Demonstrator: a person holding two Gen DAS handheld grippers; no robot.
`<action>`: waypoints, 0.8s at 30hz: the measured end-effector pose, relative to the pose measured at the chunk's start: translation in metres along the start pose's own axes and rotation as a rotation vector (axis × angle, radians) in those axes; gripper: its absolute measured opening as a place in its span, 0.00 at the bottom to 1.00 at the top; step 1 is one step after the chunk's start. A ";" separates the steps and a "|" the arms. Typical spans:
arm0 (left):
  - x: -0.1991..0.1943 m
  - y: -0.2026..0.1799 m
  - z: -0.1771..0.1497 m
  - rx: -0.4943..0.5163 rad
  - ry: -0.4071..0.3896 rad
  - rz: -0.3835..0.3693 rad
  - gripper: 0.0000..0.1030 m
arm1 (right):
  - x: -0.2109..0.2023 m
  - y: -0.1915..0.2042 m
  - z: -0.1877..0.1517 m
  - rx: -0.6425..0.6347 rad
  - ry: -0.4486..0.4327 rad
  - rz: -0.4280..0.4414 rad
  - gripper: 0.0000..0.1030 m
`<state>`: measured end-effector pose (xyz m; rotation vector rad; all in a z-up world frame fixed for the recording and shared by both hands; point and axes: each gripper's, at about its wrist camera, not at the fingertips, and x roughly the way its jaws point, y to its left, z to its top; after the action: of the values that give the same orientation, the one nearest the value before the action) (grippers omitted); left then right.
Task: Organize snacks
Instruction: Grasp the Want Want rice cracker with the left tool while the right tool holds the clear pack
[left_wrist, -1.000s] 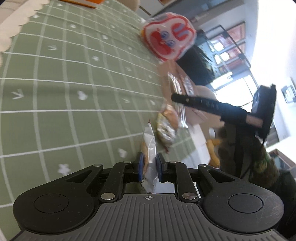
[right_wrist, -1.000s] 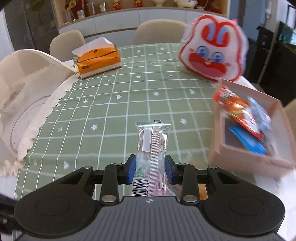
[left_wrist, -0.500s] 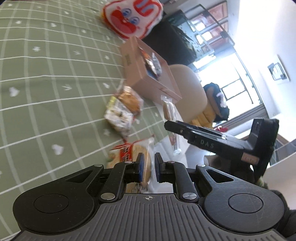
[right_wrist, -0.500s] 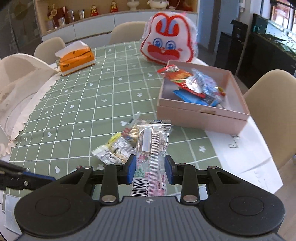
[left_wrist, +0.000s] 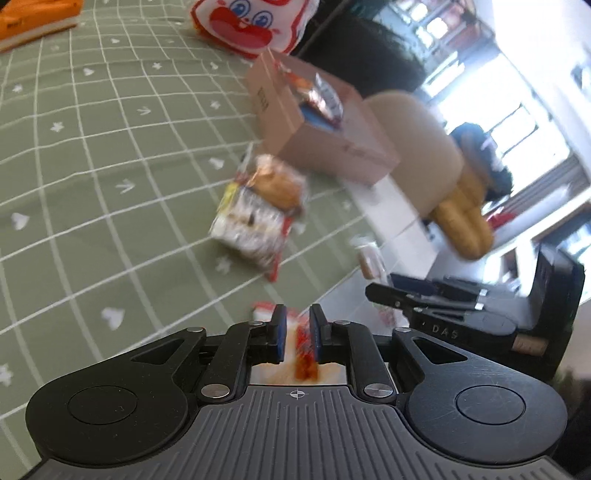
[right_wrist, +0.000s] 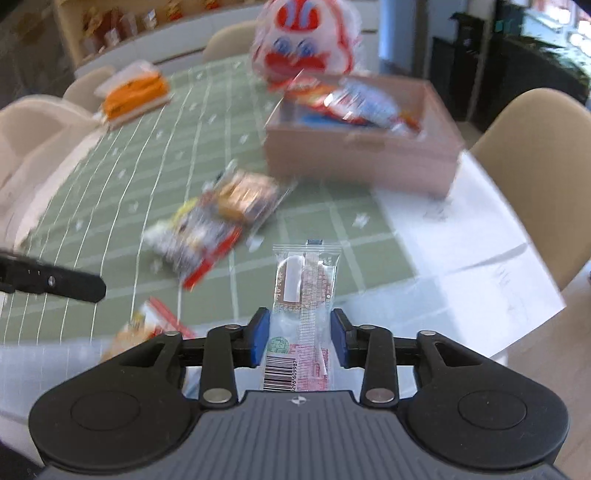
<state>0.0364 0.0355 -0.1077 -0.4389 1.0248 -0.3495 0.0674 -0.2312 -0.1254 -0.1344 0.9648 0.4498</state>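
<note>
Left wrist view
- Landmark: I place everything from the pink box (left_wrist: 325, 144), which already has packets in it.
- Left gripper (left_wrist: 298, 330): my jaws are clenched narrowly on a red-and-white snack packet (left_wrist: 304, 354); its far end pokes out past the fingertips.
- Packet place: near the table edge, well short of the box, with the two loose packets (left_wrist: 258, 218) lying between it and the box.
- Packet axis: too blurred and too hidden by the fingers for me to call.

Right wrist view
- Right gripper (right_wrist: 300, 341): my jaws have just been opening; the clear wafer packet (right_wrist: 304, 295) sits between the blue pads, and I see slight gaps at both sides, so I judge the grip released or nearly so.
- Wafer axis: long axis runs straight ahead along the fingers, barcode end toward my camera, sealed far end pointing toward the box.
- Wafer place: well short of the box, above the green tablecloth (right_wrist: 162, 155).

Step
- In hand: I judge both packets are being carried toward the box.
- Next: carry each over the box rim before letting go; the wafer looks likely to slip early.
</note>
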 end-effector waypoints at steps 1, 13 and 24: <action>0.000 -0.006 -0.005 0.043 0.010 0.031 0.18 | 0.001 0.003 -0.003 -0.010 0.004 0.007 0.44; 0.019 -0.014 -0.032 0.132 0.105 0.177 0.25 | -0.008 0.052 -0.033 -0.138 0.075 0.228 0.34; 0.019 -0.005 -0.035 0.131 0.140 0.091 0.31 | 0.000 0.055 -0.028 -0.091 0.065 0.222 0.33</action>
<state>0.0142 0.0154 -0.1349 -0.2513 1.1465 -0.3673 0.0224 -0.1900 -0.1364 -0.1252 1.0280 0.6978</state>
